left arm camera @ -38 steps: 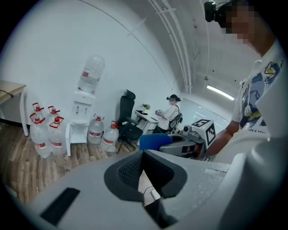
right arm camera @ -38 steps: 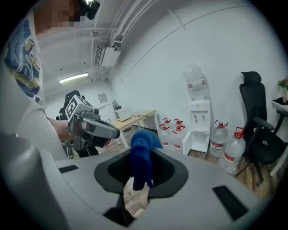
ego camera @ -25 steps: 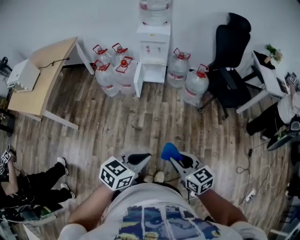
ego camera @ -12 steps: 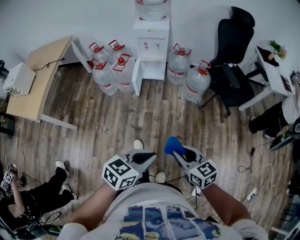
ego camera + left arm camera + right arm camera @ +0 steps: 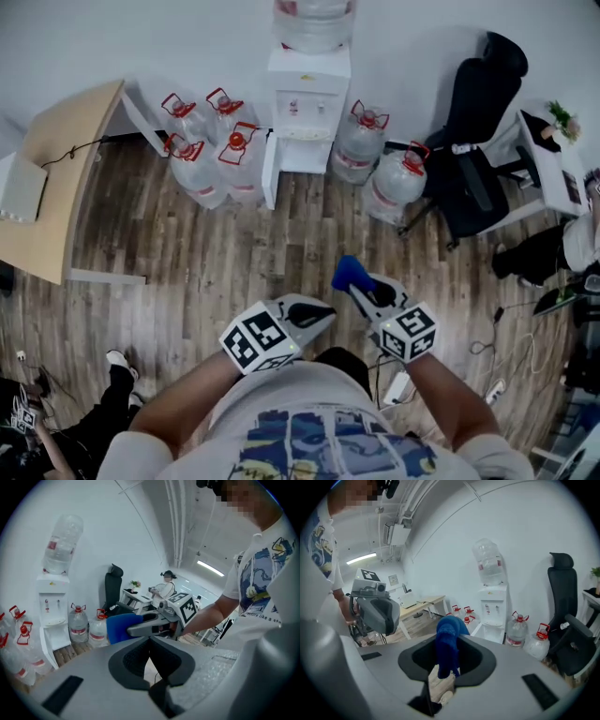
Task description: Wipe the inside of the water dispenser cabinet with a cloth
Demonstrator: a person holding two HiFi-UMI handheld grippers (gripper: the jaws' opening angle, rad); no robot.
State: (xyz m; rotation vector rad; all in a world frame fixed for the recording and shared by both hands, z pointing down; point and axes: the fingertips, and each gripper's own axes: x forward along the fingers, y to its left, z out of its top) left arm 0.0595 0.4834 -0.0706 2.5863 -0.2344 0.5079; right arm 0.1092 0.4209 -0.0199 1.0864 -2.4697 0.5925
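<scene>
Wood floor [image 5: 234, 248]: water bottles [image 5: 208, 155] flank dispenser cabinet [image 5: 304, 141]. Right gripper [image 5: 357, 288] clamps blue cloth [image 5: 345, 273]; left gripper [image 5: 322, 316] closed, empty.

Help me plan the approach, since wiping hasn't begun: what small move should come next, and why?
Probably step forward and carry the right gripper toward the water dispenser. Its fingers are shut on the blue cloth, and the cabinet door hangs open. But the dispenser stands against the wall, well across the wooden floor from the cloth.
</scene>
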